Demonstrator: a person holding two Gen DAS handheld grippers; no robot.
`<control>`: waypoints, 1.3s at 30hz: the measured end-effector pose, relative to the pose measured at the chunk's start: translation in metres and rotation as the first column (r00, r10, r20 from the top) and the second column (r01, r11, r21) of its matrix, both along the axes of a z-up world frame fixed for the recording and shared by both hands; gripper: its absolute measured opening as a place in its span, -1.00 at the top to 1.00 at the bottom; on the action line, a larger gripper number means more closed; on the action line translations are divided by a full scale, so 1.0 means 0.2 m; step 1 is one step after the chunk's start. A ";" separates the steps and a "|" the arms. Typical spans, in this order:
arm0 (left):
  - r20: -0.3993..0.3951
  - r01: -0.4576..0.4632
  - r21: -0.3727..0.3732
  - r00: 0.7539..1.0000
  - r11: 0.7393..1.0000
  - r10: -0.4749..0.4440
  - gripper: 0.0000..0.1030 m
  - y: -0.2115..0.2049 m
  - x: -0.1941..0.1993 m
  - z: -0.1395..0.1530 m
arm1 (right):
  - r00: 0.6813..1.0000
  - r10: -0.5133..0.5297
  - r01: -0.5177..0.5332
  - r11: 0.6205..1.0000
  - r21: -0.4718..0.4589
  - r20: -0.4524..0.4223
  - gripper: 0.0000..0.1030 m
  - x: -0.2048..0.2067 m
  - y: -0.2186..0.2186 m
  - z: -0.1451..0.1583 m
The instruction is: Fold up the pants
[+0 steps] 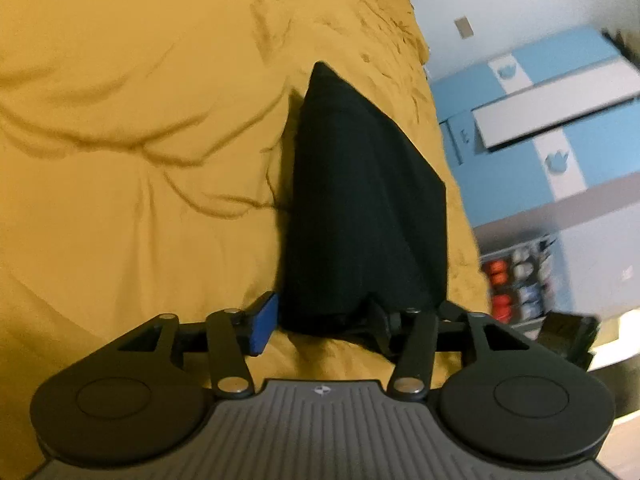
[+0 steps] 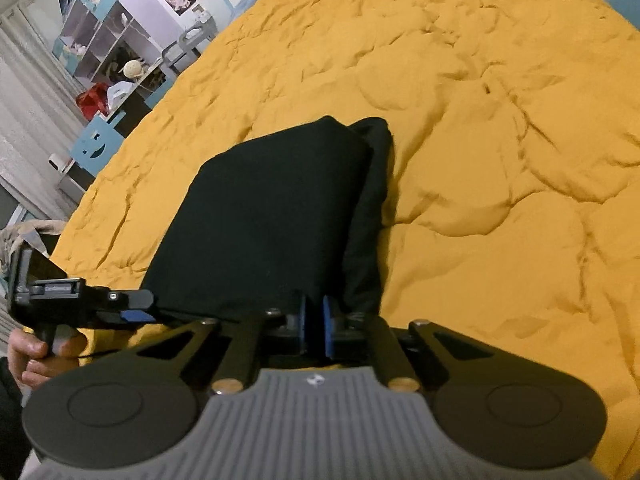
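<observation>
We saw yellow blanket (image 2: 500,120) under black pants (image 2: 260,216), folded small, middle of bed. Fold looked almost done. Right gripper (image 2: 316,328) pinched near edge of pants. Left gripper (image 1: 326,322) was spread wide around near left corner. Next: let go gently, pat flat. No words to read.

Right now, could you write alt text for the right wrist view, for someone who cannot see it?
Black pants, folded into a compact stack, lie on a wrinkled yellow bedspread. The right claw is nearly closed at their near edge, while the left claw, in a person's hand, grips the near left corner. Shelves line the left wall.
</observation>
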State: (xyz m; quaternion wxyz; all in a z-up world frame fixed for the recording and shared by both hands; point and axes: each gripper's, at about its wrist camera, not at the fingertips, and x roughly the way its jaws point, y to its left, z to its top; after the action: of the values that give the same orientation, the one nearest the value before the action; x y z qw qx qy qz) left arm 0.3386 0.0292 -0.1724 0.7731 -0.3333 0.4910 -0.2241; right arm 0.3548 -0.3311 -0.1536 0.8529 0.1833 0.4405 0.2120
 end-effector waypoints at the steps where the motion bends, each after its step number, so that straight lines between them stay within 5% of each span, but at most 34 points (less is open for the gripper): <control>1: 0.023 0.001 0.034 1.000 0.999 -0.002 -0.17 0.00 -0.01 0.04 | 1.000 0.003 -0.003 1.000 -0.003 0.018 0.80 0.00 -0.01 0.01; 4: 0.093 -0.020 0.101 0.996 0.995 0.011 -0.33 0.04 -0.03 0.10 | 0.999 -0.020 0.017 0.996 0.084 0.044 -0.04 0.00 -0.09 0.04; 5: 0.105 -0.028 0.099 0.994 0.995 0.017 -0.47 0.05 -0.02 0.12 | 0.998 -0.039 0.032 0.991 0.132 0.046 -0.10 0.01 -0.12 0.04; 8: 0.101 -0.044 0.079 0.994 0.996 0.036 -0.54 0.08 0.04 0.15 | 0.996 -0.091 0.085 0.970 0.226 0.014 -0.10 0.06 -0.19 0.01; 18: 0.068 0.016 0.053 0.997 0.998 -0.020 -0.54 -0.03 0.20 0.08 | 0.990 -0.110 0.132 0.933 0.334 -0.084 -0.24 0.23 -0.23 -0.16; 27: 0.017 0.064 0.043 0.998 0.997 -0.065 -0.54 -0.13 0.34 -0.03 | 0.994 -0.035 0.067 0.938 0.340 -0.099 -0.43 0.34 -0.15 -0.25; 39: 0.065 0.122 0.048 0.990 0.991 -0.125 -0.76 -0.17 0.37 -0.09 | 0.996 0.025 0.007 0.937 0.348 -0.087 -0.61 0.43 -0.06 -0.33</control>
State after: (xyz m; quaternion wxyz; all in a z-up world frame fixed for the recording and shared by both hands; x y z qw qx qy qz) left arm 0.4125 -0.0044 -0.1901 0.7812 -0.2773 0.4888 -0.2718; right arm 0.4412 -0.3424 -0.2187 0.7854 0.3385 0.4349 0.2819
